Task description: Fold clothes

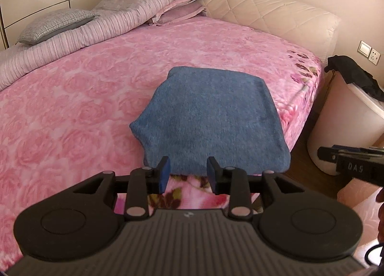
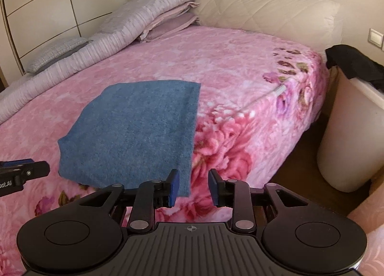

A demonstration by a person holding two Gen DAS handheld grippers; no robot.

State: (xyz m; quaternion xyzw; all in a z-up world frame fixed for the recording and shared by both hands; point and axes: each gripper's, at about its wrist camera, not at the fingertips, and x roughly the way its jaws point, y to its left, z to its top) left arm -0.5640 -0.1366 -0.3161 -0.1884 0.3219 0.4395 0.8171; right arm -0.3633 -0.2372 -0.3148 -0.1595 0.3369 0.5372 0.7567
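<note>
The blue folded garment [image 1: 211,117] lies flat on the pink floral bedspread [image 1: 72,98], near the bed's front corner. Left gripper [image 1: 189,172] and right gripper [image 2: 194,186] both hang over its near edge, jaws apart, nothing between them (could be a sweater, hard to say).

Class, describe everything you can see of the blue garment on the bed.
The blue garment is a fuzzy, knit-looking cloth, plain mid-blue, folded into a flat, roughly square stack with soft rounded corners. It lies on the pink rose-patterned blanket near the bed's front corner, its near edge close to the bed's edge. Only the blanket touches it: the left gripper and right gripper stand open just short of it, nothing between their pads.
</note>
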